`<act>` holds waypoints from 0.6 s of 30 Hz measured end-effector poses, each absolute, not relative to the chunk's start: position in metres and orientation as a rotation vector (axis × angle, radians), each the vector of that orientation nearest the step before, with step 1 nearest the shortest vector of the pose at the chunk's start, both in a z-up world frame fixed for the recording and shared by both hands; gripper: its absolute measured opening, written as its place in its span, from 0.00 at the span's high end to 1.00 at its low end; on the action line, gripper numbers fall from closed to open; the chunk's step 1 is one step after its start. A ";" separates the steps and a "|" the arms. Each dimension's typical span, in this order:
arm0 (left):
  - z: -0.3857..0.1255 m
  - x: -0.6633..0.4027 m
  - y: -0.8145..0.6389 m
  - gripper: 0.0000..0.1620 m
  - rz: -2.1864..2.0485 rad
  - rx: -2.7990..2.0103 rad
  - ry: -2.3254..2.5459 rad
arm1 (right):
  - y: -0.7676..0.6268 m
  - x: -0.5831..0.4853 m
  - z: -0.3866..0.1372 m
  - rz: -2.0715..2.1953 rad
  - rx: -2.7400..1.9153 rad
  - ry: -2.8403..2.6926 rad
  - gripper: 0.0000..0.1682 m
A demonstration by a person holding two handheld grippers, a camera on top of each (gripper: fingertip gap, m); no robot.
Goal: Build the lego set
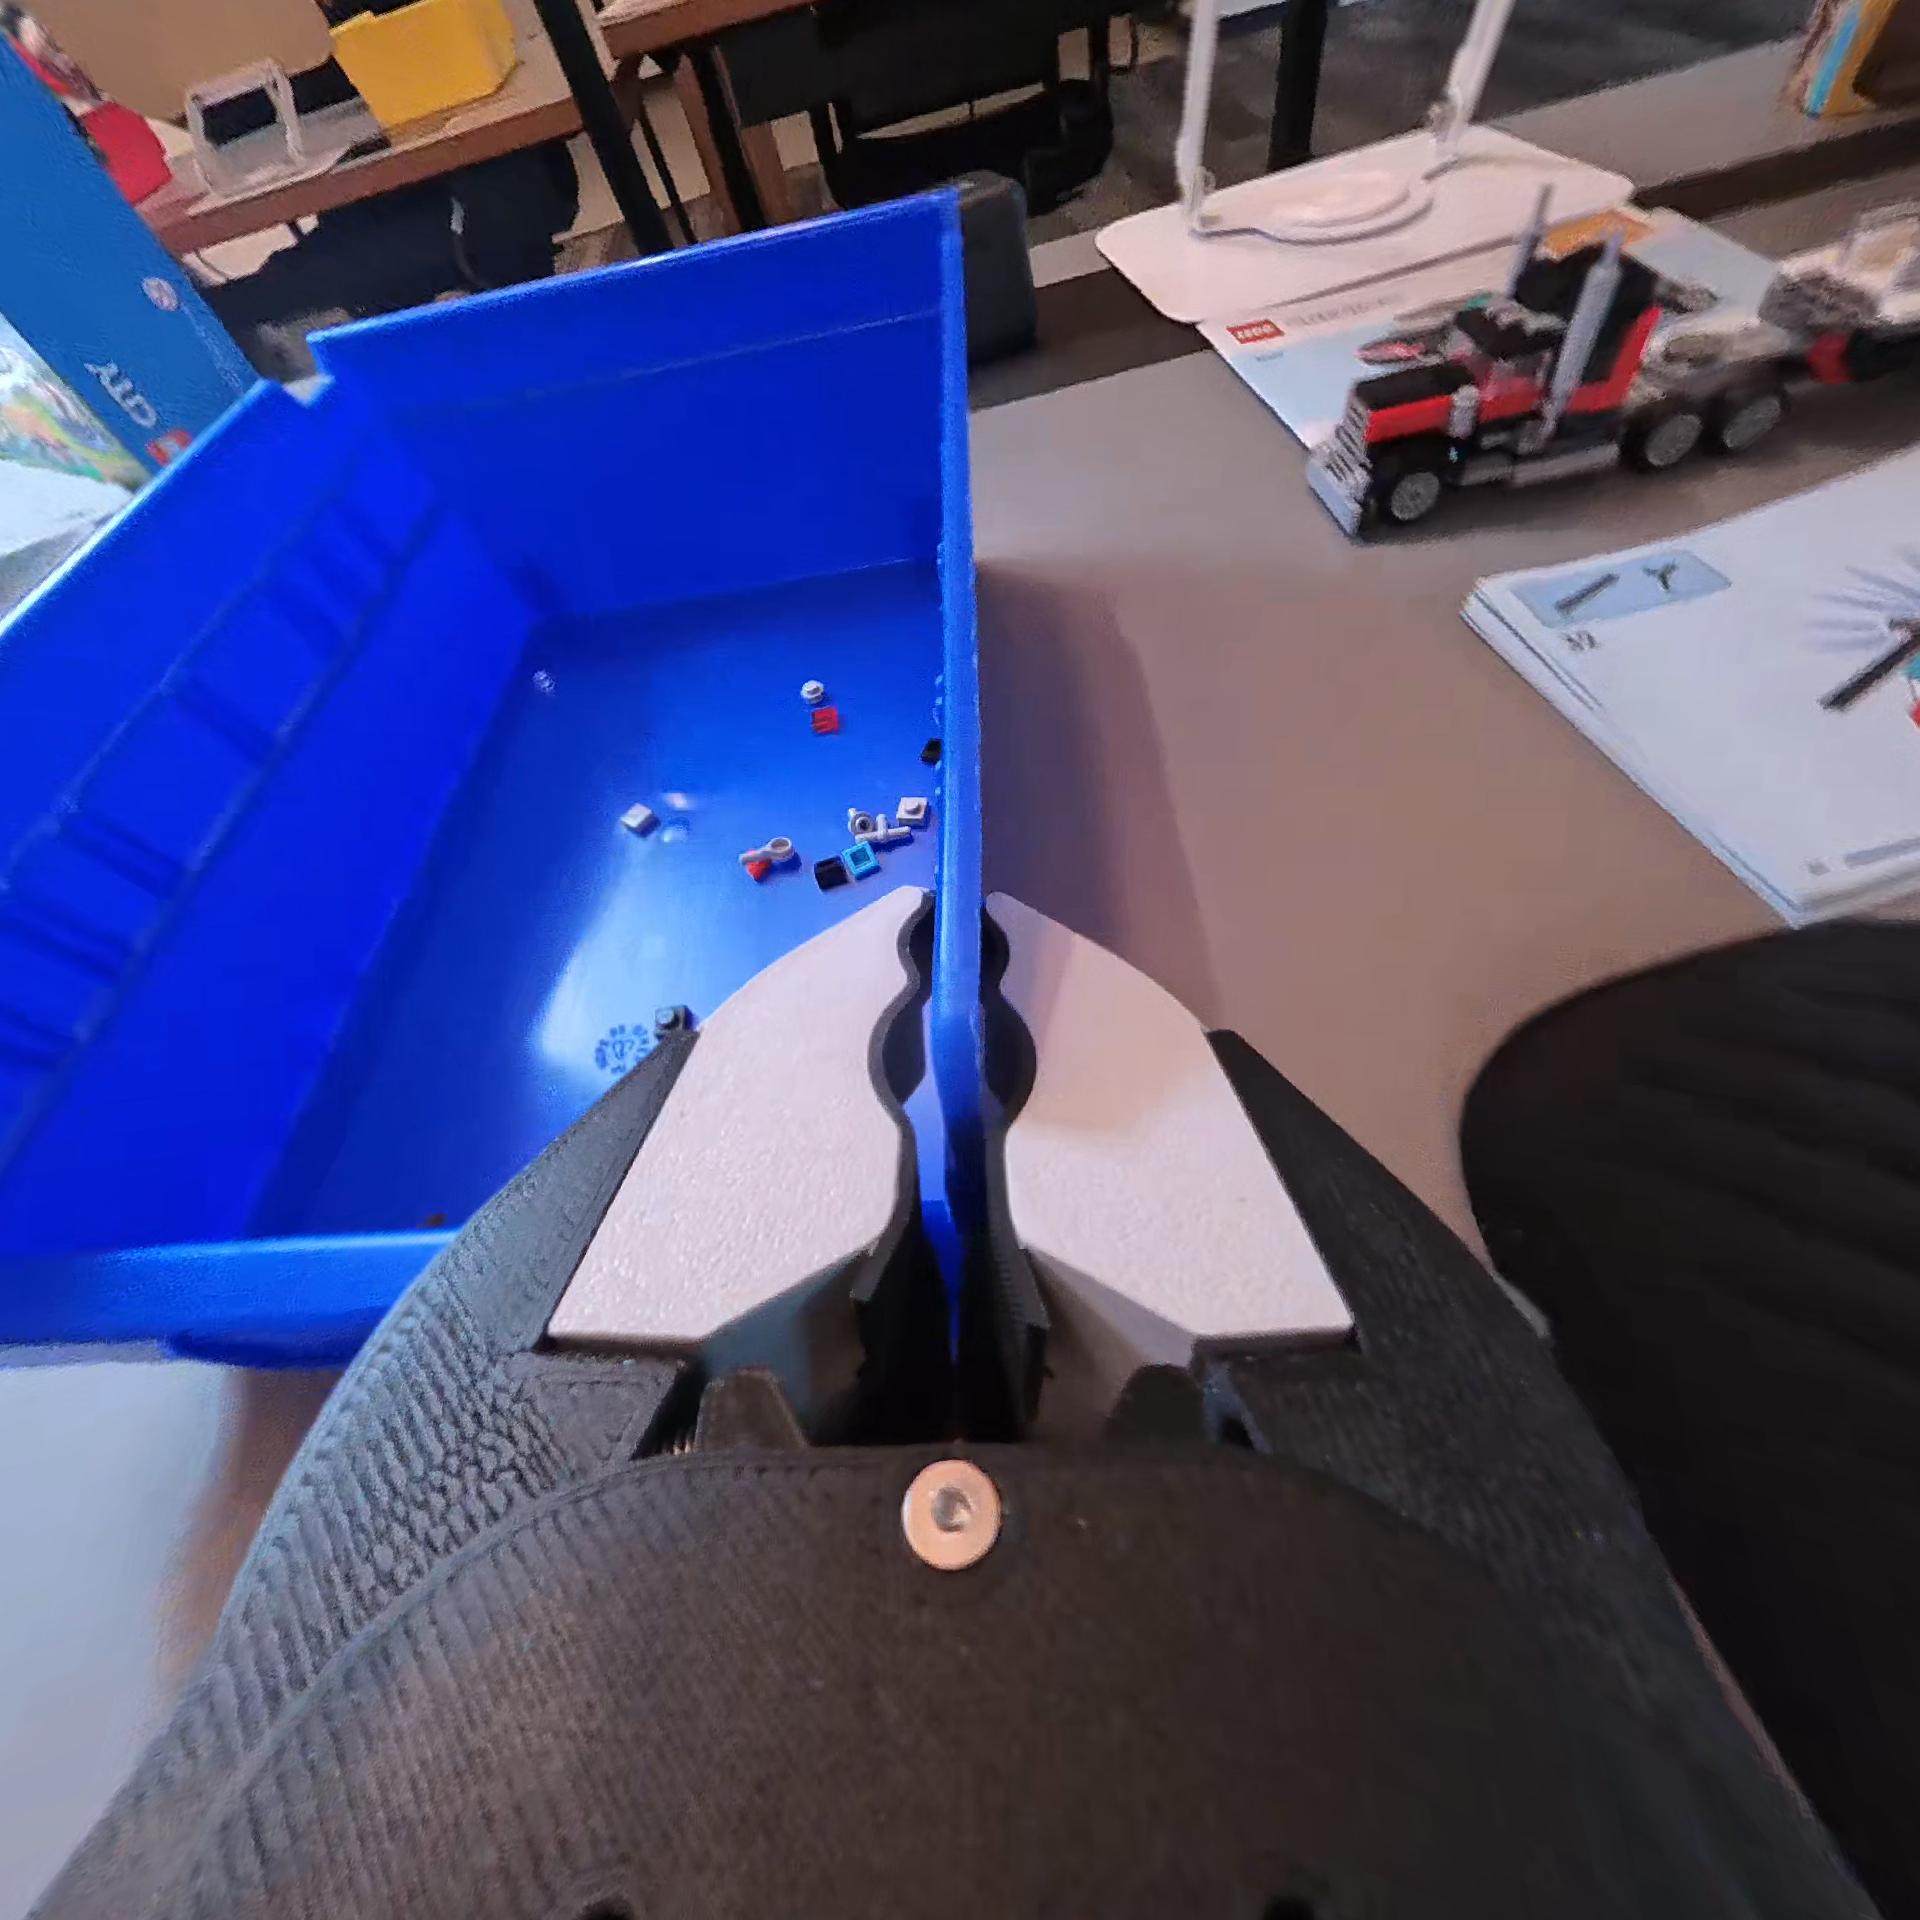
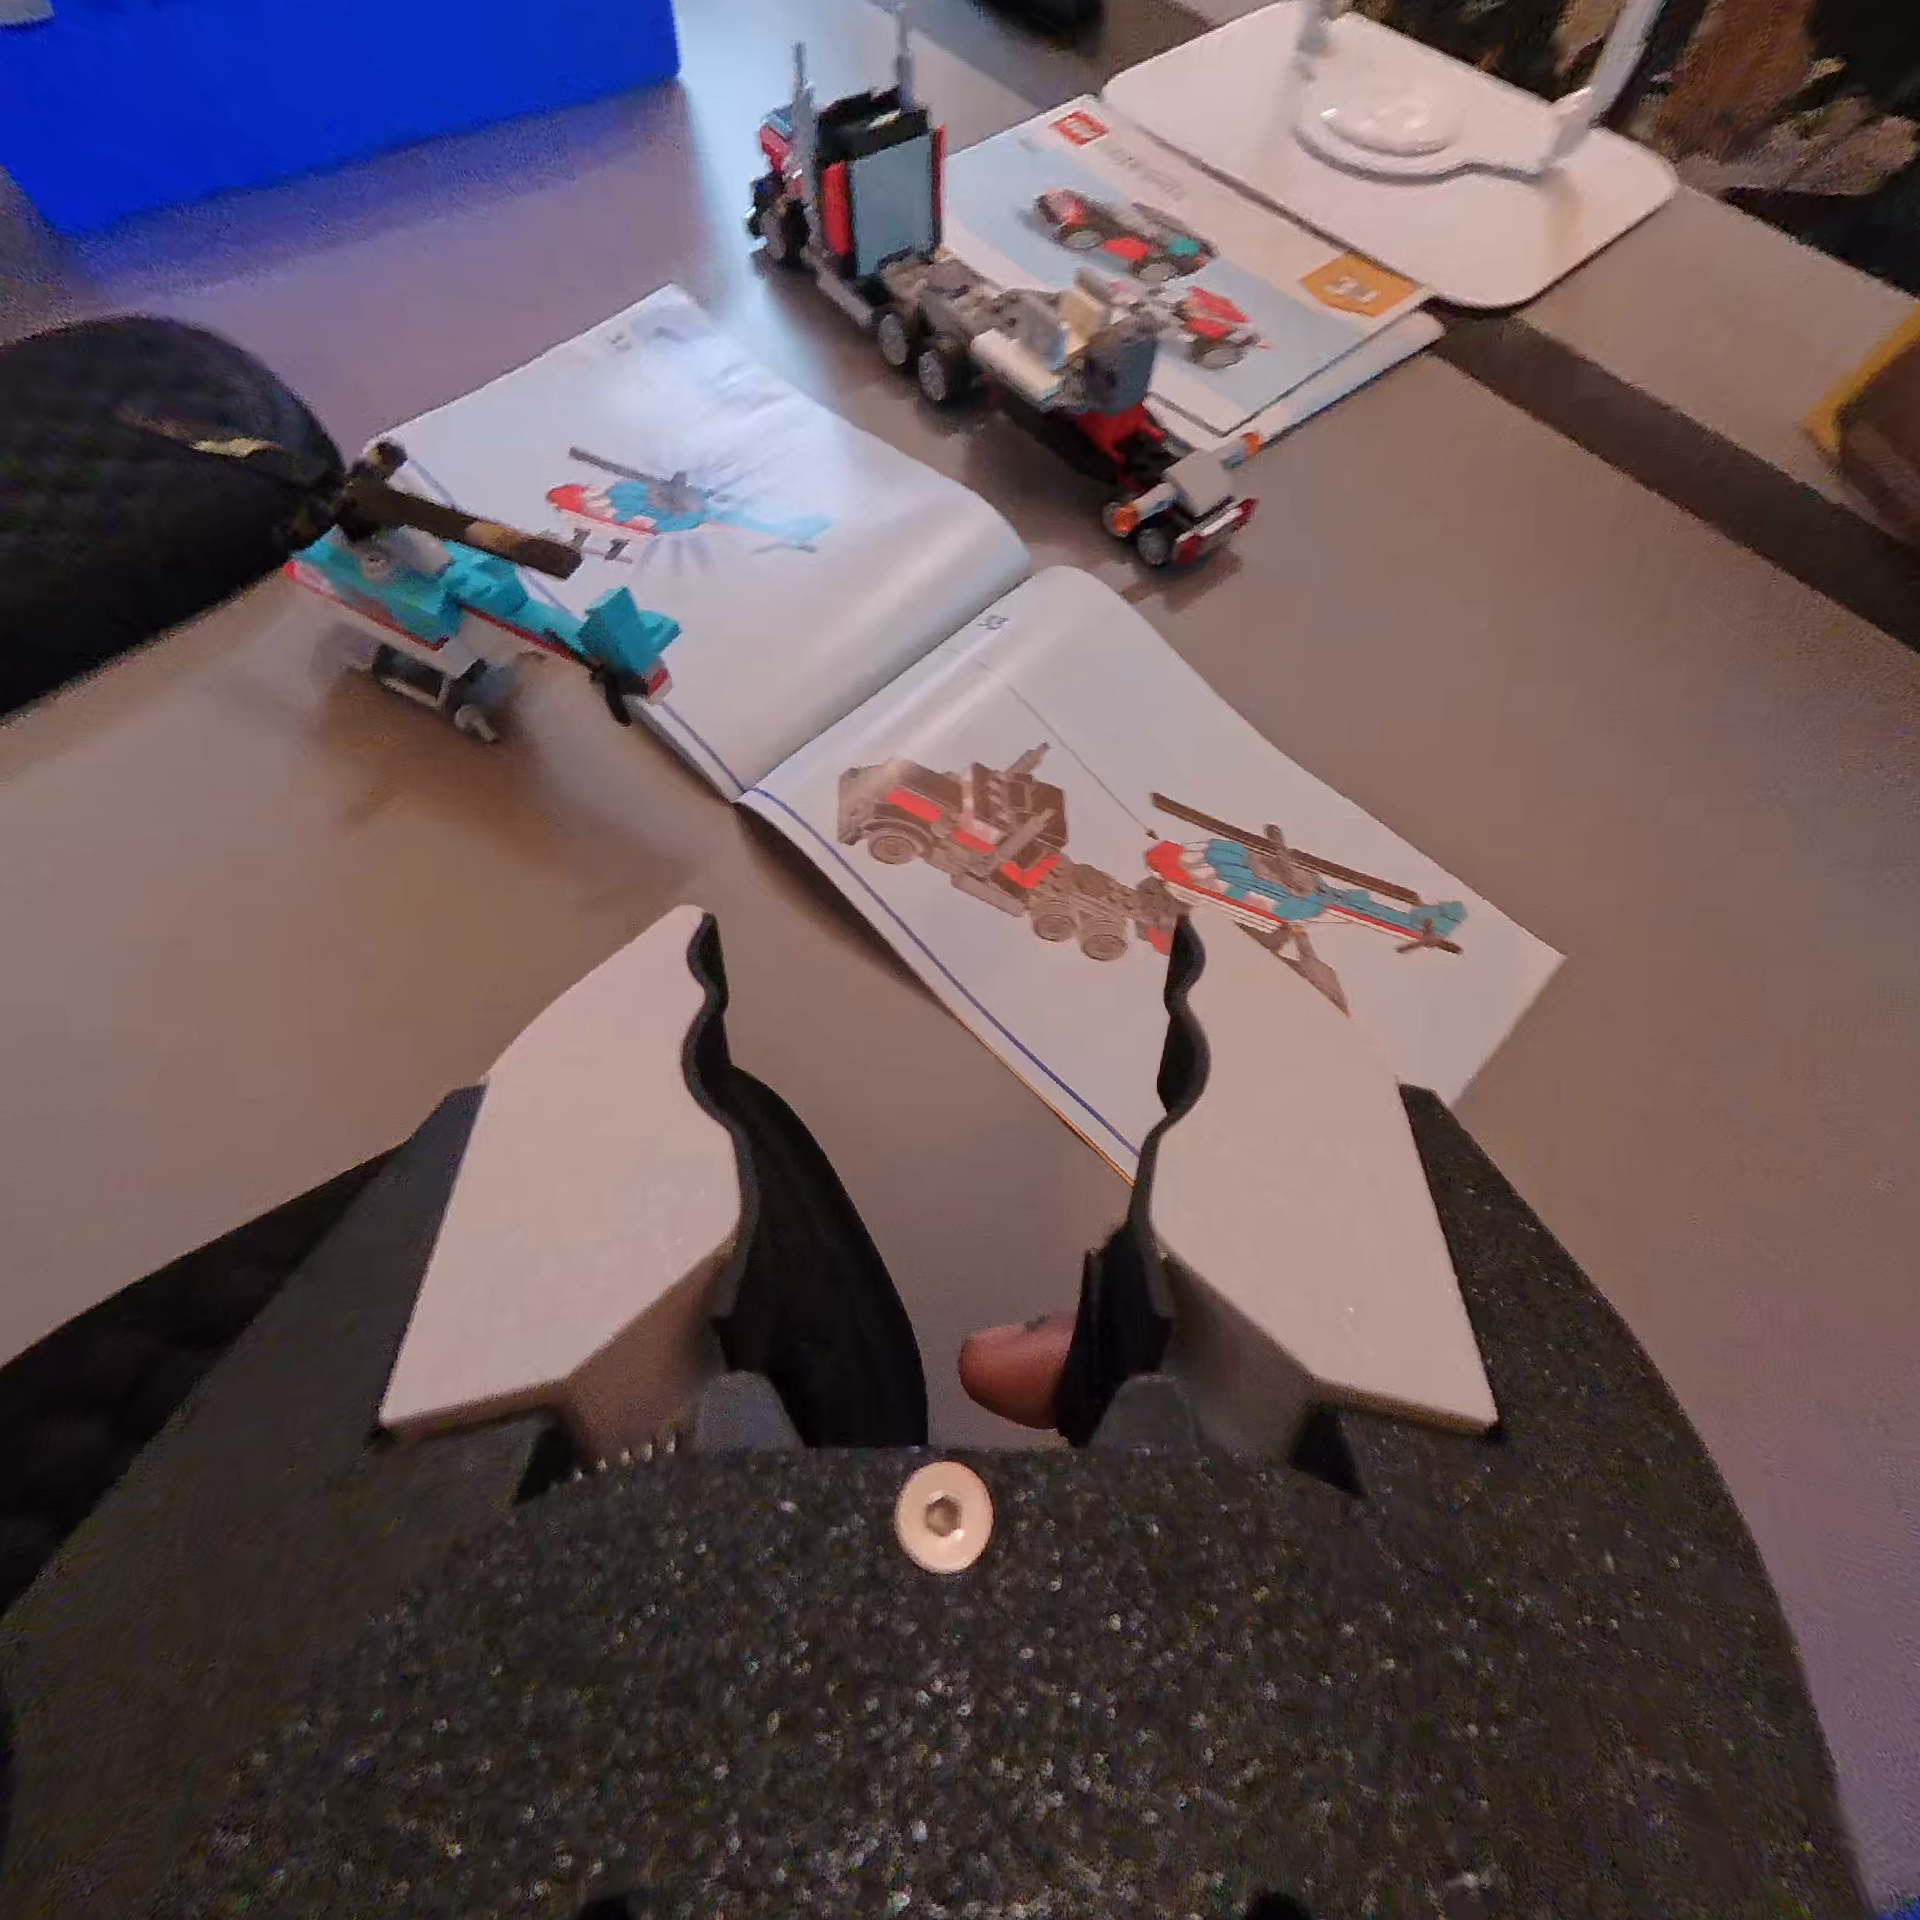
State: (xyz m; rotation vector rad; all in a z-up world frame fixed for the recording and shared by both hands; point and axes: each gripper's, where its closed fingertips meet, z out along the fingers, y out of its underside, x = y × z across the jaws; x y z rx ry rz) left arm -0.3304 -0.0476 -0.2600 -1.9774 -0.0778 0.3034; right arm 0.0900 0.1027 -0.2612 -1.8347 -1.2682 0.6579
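Observation:
My left gripper point(image 1: 958, 909) is shut on the right wall of a blue plastic bin point(image 1: 665, 478), which looks tilted and lifted. Several small loose lego pieces point(image 1: 831, 831) lie on the bin's floor. A built black and red lego truck point(image 1: 1496, 416) stands on the grey table, and it also shows in the right wrist view point(image 2: 997, 332). A built teal and white lego helicopter point(image 2: 478, 613) stands on the table to the left of the open instruction booklet point(image 2: 935, 748). My right gripper point(image 2: 940, 935) is open and empty above the table, near the booklet.
A second, closed booklet point(image 2: 1226, 249) lies behind the truck. A white stand base point(image 2: 1455, 156) sits at the back right. A blue lego box point(image 1: 94, 312) stands left of the bin. A dark sleeve point(image 2: 135, 488) is next to the helicopter. The gap from one gripper's tips to the other's is roughly 45 centimeters.

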 end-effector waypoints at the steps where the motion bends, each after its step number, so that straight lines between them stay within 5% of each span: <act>1: -0.260 -0.333 -0.041 0.96 0.309 -1.979 -0.097 | 0.105 0.093 -0.257 0.644 -1.833 -1.232 0.52; 16: -0.260 -0.357 0.027 0.96 0.469 -1.957 -0.224 | 0.109 0.227 -0.177 -0.049 -1.707 -0.580 0.52; 18: -0.252 -0.351 0.023 0.84 0.410 -1.922 -0.233 | 0.108 0.268 -0.179 -0.224 -1.697 -0.429 0.50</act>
